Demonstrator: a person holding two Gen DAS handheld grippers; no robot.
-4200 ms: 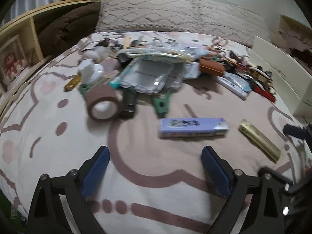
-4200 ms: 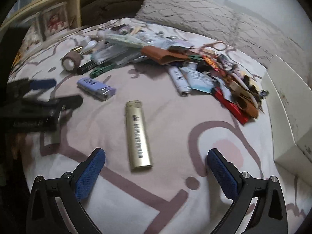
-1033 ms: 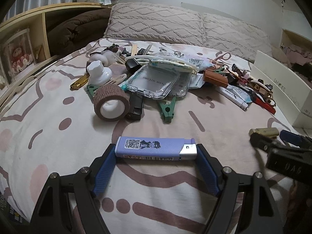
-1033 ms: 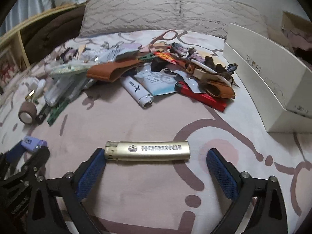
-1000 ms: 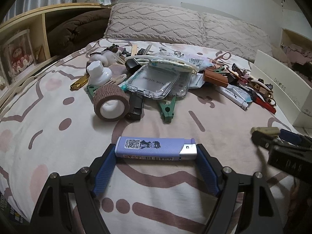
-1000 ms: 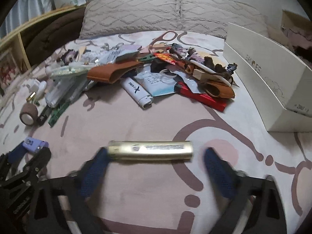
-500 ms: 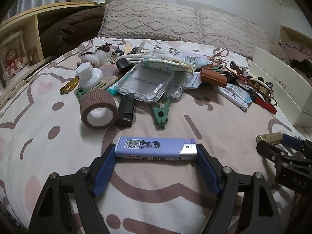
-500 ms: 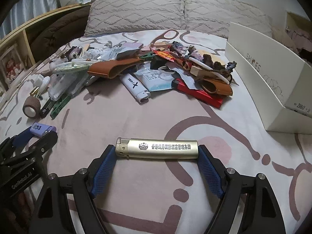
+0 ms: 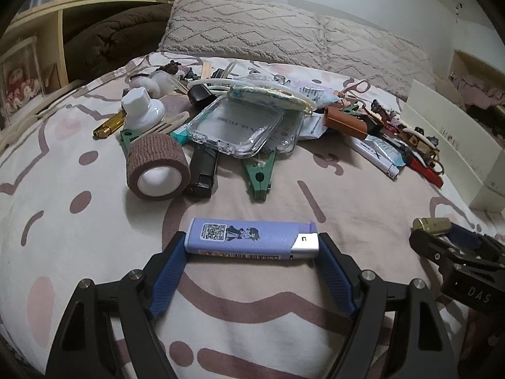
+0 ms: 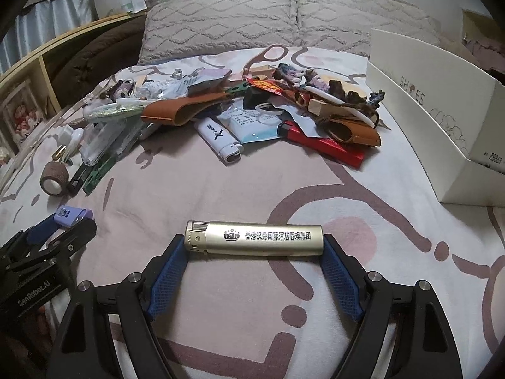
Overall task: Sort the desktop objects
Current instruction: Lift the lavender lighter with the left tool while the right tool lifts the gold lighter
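Observation:
My left gripper (image 9: 252, 246) is shut on a purple lighter (image 9: 249, 239), held end to end between its blue pads above the bedspread. My right gripper (image 10: 254, 243) is shut on a gold lighter (image 10: 255, 238) in the same way. Each gripper shows in the other's view: the right one with the gold lighter's end (image 9: 432, 225) at the right, the left one with the purple lighter's end (image 10: 72, 213) at the left. A white lighter (image 10: 217, 139) and a red lighter (image 10: 322, 143) lie at the front of the pile of small objects.
A brown tape roll (image 9: 156, 165), green clips (image 9: 260, 173), a clear case (image 9: 235, 128), a white knob (image 9: 142, 112), brown leather pouches (image 10: 180, 110) and scissors (image 9: 355, 87) crowd the pile. A white shoe box (image 10: 442, 126) stands at the right. Pillows (image 9: 252, 34) lie behind.
Both grippers have lifted a little with their lighters held; the pile sits lower and farther in each view. A second ago the right gripper was still open around the gold lighter.

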